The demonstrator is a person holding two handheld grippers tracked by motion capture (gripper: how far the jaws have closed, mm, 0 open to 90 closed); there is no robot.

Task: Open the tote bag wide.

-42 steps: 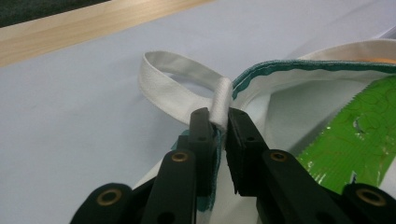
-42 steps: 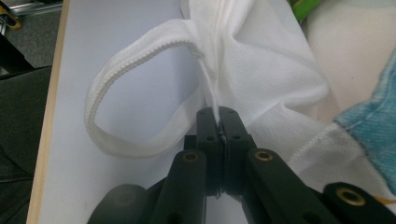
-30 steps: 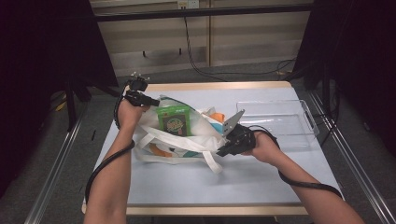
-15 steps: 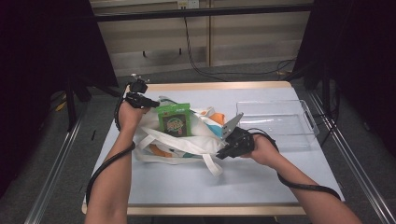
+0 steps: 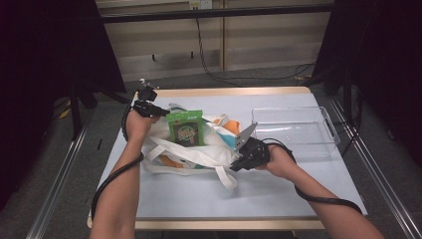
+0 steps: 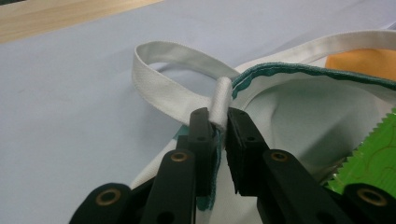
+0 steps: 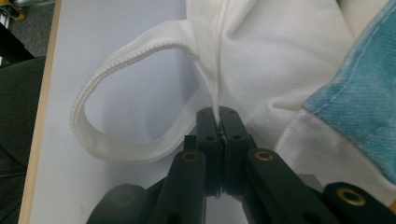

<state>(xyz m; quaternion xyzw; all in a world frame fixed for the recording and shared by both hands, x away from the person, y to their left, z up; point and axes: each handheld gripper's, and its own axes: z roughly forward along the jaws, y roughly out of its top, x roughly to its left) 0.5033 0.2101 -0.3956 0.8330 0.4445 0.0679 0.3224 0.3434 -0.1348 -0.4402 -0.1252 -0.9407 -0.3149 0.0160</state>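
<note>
Left gripper view: the left gripper [image 6: 219,122] rises from 6 o'clock with its jaws drawn narrow on the rim of the tote bag [image 6: 299,107], pinching cloth where the near strap [image 6: 177,88] is sewn on.
Left grip detail: the teal hem [image 6: 303,71] of the bag mouth runs off toward 3 o'clock from the jaws; the strap loops out toward 10 o'clock and lies on the pale blue table [image 6: 70,93].
Right gripper view: the right gripper [image 7: 218,122] has its jaws pressed together on a thin fold of the bag's white cloth [image 7: 275,51]; a second strap [image 7: 112,116] curls away toward 9 o'clock.
Right grip detail: a light blue printed patch [image 7: 359,102] of the bag sits at 3 o'clock of the jaws.
High view, left hand: the left gripper [image 5: 158,112] holds the bag's edge at 9 o'clock of the bag, its cable trailing down the forearm.
High view, right hand: the right gripper [image 5: 238,164] holds the bag's edge at 4 o'clock of the bag.
Tote bag: it lies at the middle of the table [image 5: 278,194], stretched between the two grippers, mouth open.
Green packet: a flat green packet [image 5: 187,128] stands in the bag mouth, between the grippers.
Clear bin: a transparent bin [image 5: 293,130] stands at 3 o'clock of the bag, just beside it.
</note>
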